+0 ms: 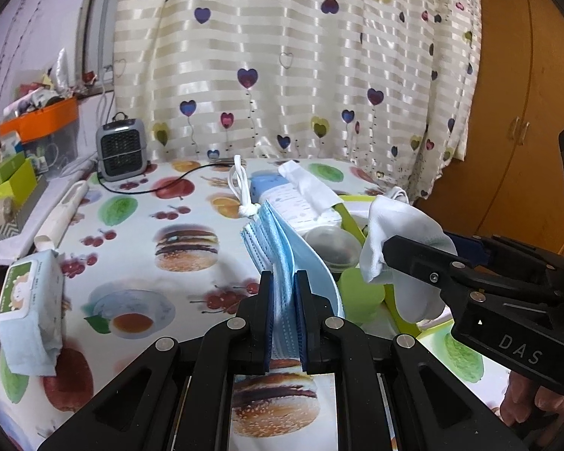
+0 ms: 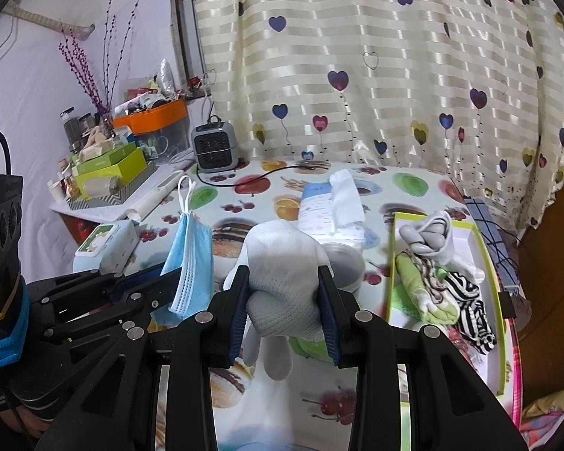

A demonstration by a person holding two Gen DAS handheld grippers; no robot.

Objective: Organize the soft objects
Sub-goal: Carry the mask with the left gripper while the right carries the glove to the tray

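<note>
**Both grippers loaded above the fruit-print table**

The left gripper [image 1: 284, 293] is clamped tight on a blue face mask [image 1: 278, 248], which rises from between its jaws with white ear loops [image 1: 240, 188] at the top. To its right, the right gripper [image 2: 285, 300] pinches a bunched white sock [image 2: 282, 263], jaws partway closed around the fabric, toe drooping beneath them. Right of that gripper sits a green-rimmed box [image 2: 488, 263] holding several socks. Ahead of it lies a tissue pack [image 2: 327, 203]; left of the left gripper, a wet-wipe pack [image 1: 30, 289].
</note>
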